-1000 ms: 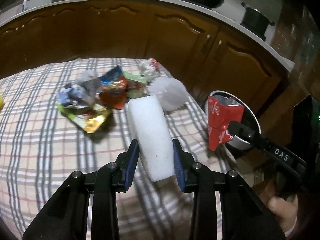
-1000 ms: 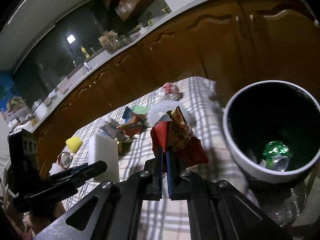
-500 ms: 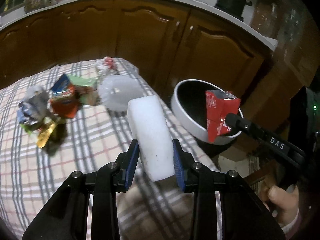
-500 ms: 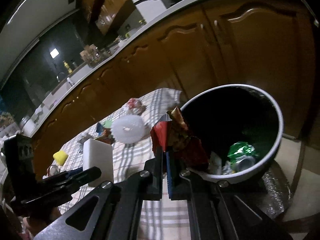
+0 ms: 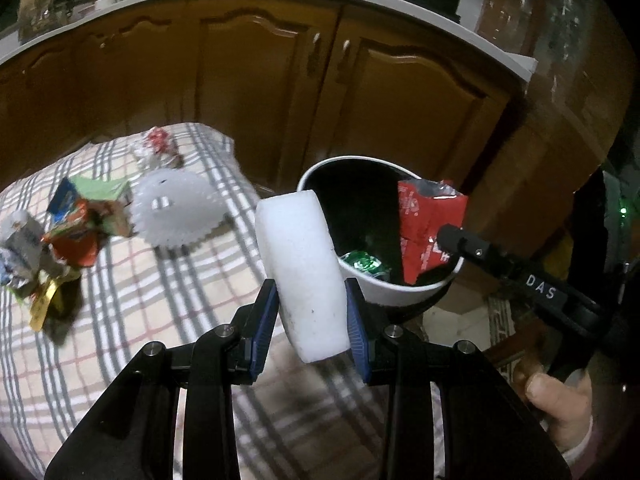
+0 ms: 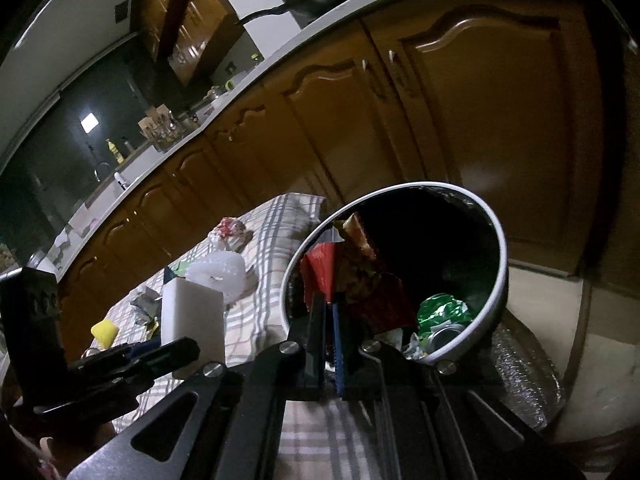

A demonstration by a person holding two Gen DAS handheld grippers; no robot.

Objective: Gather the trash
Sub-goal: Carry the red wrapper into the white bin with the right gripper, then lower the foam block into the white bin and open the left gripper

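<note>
The left gripper [image 5: 310, 312] clamps a white foam block [image 5: 302, 268]; the right gripper [image 6: 328, 312] pinches a red wrapper [image 6: 320, 270] over the bin [image 6: 498, 240] — only the left view shows the trash pile [image 5: 72, 232] left of its jaws.

The only lettering that reads clearly is "DAS", in white capitals on a small black label on the arm of the right gripper [image 5: 452, 236], toward four o'clock in the left wrist view. The red wrapper [image 5: 428, 228] pinched in that gripper carries pale printing near three o'clock, but it is too creased and small to read.
</note>
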